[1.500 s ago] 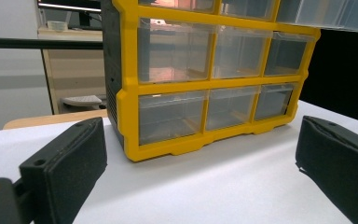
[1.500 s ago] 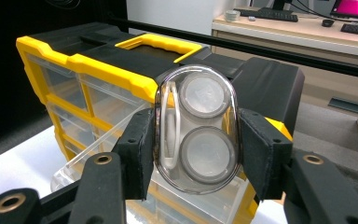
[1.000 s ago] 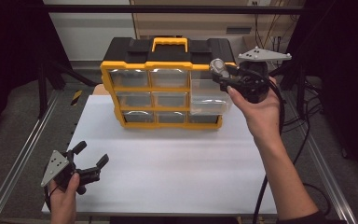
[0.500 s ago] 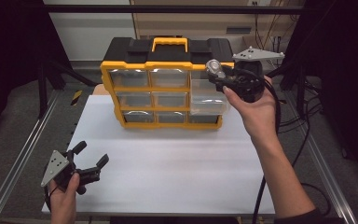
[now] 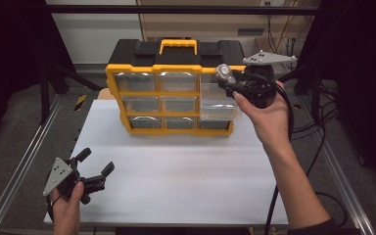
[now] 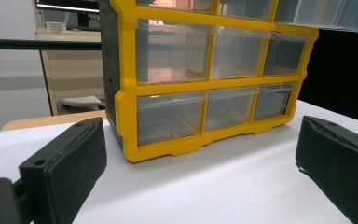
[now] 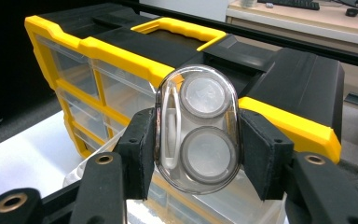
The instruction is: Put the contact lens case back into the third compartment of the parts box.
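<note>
A yellow and black drawer organiser (image 5: 171, 93) stands at the back of the white table; it is also close up as the organiser (image 6: 205, 84) and the organiser (image 7: 135, 51). Its right middle clear drawer (image 5: 219, 103) is pulled out. My right gripper (image 5: 227, 78) is shut on a clear oval case (image 7: 197, 128) with two round discs, held above that open drawer. The same case (image 5: 223, 73) glints at the organiser's top right corner. My left gripper (image 5: 95, 169) rests open near the table's front left, jaws wide apart and nothing between them, pointing at the organiser.
The white table surface (image 5: 186, 166) stretches between the organiser and the front edge. Aluminium rails (image 5: 24, 166) run along both sides. Black cables (image 5: 318, 122) trail to the right. A desk with equipment (image 7: 307, 14) stands behind the organiser.
My right gripper with the clear case has shifted slightly left and down toward the pulled-out drawer. The left gripper has stayed put.
</note>
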Available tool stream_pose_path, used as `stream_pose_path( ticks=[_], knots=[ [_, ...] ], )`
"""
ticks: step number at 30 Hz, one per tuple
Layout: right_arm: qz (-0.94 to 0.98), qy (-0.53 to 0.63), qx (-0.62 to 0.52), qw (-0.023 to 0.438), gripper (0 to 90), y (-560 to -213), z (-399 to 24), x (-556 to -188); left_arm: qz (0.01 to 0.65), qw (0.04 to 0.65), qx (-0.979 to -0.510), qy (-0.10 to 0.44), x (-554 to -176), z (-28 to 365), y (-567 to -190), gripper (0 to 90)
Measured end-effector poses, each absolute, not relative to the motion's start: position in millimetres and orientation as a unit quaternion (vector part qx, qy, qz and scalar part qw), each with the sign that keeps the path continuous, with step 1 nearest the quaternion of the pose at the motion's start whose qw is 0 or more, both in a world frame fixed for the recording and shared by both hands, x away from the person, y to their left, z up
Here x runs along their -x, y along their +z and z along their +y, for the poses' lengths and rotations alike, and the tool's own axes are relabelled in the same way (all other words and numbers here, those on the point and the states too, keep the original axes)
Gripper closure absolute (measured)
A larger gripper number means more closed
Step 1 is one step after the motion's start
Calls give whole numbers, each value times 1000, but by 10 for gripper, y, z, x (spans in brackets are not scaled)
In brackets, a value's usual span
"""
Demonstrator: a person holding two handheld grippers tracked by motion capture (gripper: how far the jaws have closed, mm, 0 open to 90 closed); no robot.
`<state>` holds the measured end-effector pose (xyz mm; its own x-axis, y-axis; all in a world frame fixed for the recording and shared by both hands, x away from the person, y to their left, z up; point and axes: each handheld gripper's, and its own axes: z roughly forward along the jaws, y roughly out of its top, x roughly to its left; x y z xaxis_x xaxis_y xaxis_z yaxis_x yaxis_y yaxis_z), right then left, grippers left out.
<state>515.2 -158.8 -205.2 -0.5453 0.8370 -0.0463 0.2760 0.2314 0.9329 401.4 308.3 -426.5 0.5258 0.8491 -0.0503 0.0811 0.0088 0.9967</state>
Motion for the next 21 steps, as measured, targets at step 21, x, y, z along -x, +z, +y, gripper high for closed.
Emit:
stream_pose_path(
  ticks=[21],
  knots=[
    [741,473,-386,279,491,-2096,-1586,-5184,369,607,-629,315,-4020,3073,-4269,17]
  ],
)
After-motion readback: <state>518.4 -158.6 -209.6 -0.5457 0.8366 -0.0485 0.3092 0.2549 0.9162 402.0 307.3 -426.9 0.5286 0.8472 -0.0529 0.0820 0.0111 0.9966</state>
